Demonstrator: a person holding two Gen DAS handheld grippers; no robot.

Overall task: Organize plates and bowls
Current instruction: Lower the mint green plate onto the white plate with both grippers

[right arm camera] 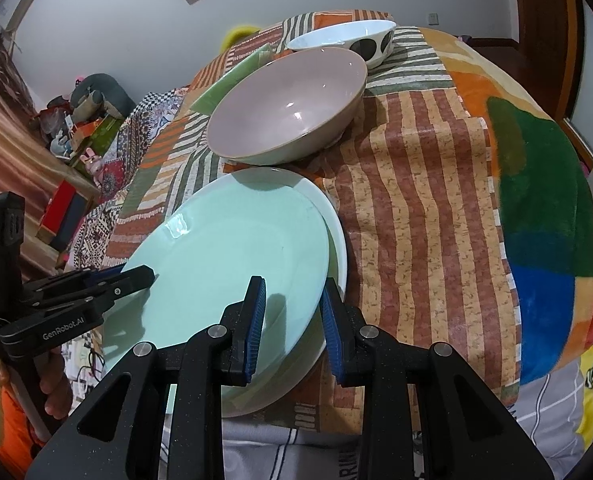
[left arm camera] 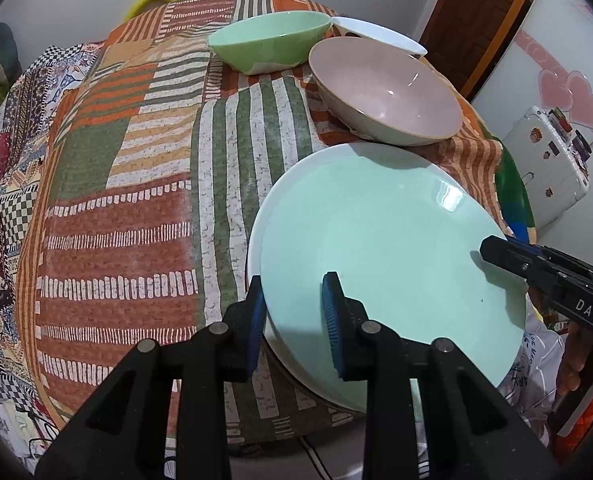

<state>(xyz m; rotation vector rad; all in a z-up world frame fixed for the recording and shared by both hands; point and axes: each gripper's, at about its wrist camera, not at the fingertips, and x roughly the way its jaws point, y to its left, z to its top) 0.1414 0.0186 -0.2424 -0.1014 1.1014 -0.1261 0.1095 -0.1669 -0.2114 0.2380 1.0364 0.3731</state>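
Gripping opposite rims, your left gripper [left arm camera: 296, 316] and right gripper [right arm camera: 292, 320] clamp narrow on the mint plate [left arm camera: 384, 248], keeping it level over the white plate [left arm camera: 256, 240] for stacking, near the pink bowl [left arm camera: 384, 88].

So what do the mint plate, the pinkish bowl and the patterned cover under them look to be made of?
Mint plate: likely glazed ceramic, possibly melamine; glossy, with sharp light reflections. Pinkish bowl: probably glazed stoneware; shiny inside, with a tan rim edge and pale outside. Patterned cover: printed woven cloth, matte, with wrinkles near the bowl.
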